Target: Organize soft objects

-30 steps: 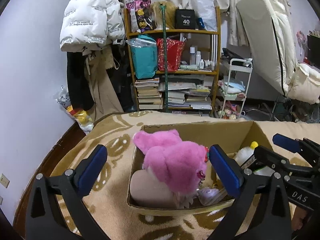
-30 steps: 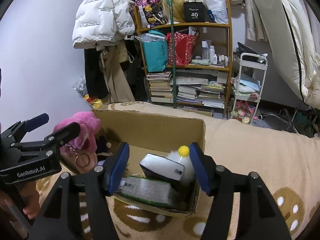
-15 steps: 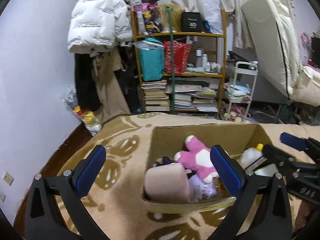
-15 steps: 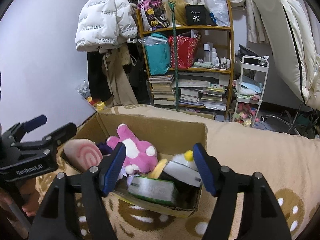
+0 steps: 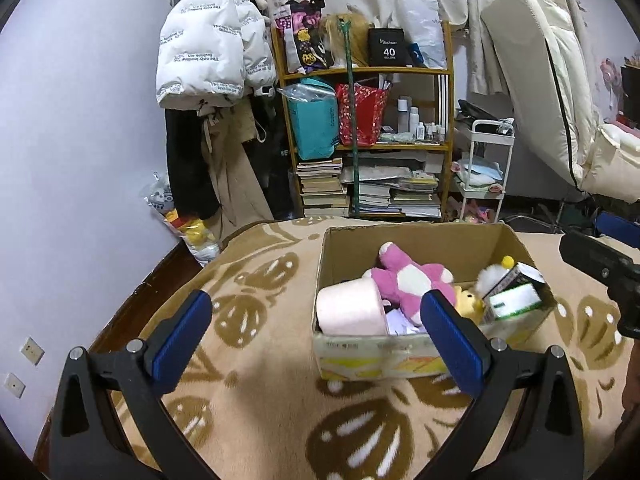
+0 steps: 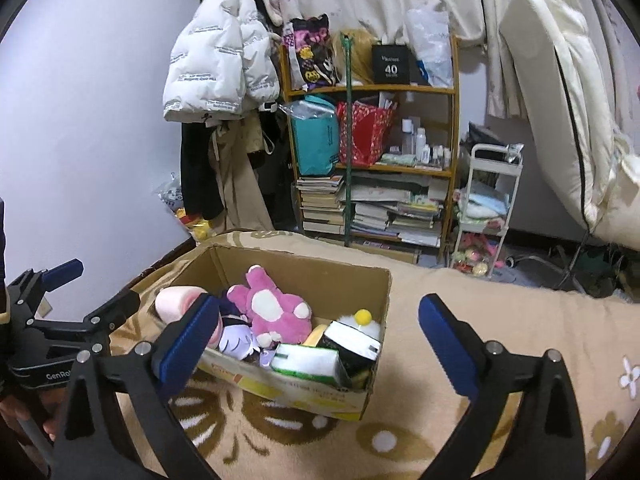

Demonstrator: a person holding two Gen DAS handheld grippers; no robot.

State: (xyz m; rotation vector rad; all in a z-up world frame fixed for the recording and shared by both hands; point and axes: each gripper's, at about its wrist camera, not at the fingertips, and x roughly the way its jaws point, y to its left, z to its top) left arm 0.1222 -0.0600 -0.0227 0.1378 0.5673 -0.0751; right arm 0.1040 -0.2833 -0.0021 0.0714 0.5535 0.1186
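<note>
Cardboard walls of the box (image 5: 416, 240) on the patterned blanket (image 5: 260, 320) ring the pink plush toy (image 6: 276, 312), which lies inside among a pink roll (image 5: 352, 308) and packets. Left gripper (image 5: 320, 332) is spread and empty; right gripper (image 6: 316, 332) is opening, nothing between its jaws. Judged from this, both should lift clear without snagging the box rim.
</note>
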